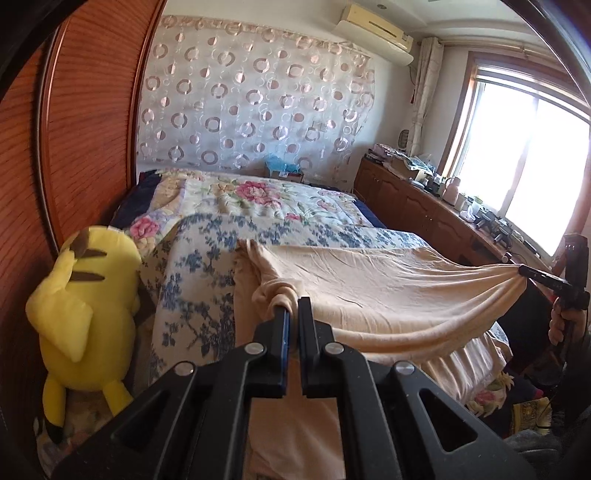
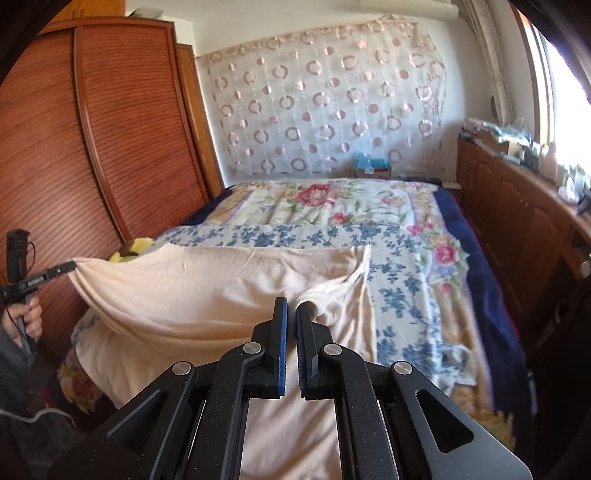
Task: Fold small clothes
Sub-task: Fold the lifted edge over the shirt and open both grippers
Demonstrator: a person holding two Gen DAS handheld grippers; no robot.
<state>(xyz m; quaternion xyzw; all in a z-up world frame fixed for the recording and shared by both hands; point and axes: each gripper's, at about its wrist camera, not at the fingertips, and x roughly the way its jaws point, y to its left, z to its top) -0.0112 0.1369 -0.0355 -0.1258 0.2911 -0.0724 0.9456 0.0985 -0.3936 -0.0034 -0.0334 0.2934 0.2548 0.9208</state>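
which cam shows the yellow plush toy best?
Left wrist view: the whole yellow plush toy shows, leaning against the wardrobe. In the right wrist view only a yellow sliver peeks above the cream garment.

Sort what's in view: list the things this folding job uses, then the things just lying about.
In use: cream knit garment; left tongs; right tongs; both clamp it.
Lying about: yellow plush toy; blue-flowered quilt; white wall air conditioner; cluttered brown wooden cabinet.

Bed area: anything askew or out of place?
Only the yellow plush toy, wedged upside down between the bed and the wooden wardrobe. The cream knit garment hangs stretched between the left claw and right claw, undamaged.
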